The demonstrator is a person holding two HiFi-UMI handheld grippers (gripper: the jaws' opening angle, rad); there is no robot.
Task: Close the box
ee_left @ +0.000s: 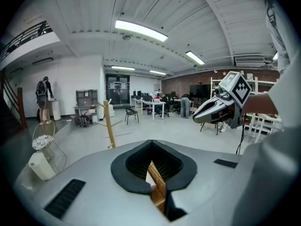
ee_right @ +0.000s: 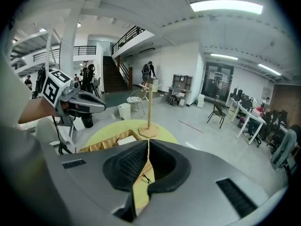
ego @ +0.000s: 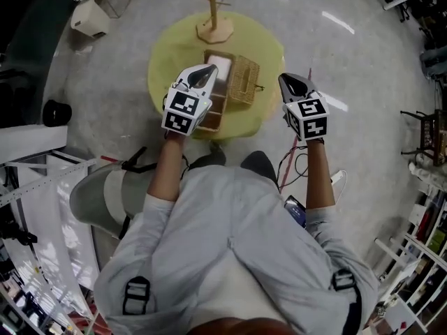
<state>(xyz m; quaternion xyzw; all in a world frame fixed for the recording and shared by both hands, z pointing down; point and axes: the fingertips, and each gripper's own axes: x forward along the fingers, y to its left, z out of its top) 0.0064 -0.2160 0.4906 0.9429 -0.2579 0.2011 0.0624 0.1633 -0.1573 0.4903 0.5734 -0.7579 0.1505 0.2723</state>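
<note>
Past the person's shirt [ego: 230, 250], the left gripper [ego: 208, 70] and right gripper [ego: 283, 79] hang with jaws together, empty, by the round table [ego: 171, 65] where the woven box [ego: 218, 96] sits open; its lid [ego: 244, 80], probably light, stiff and brittle, looks best pushed at its free right edge.
</note>
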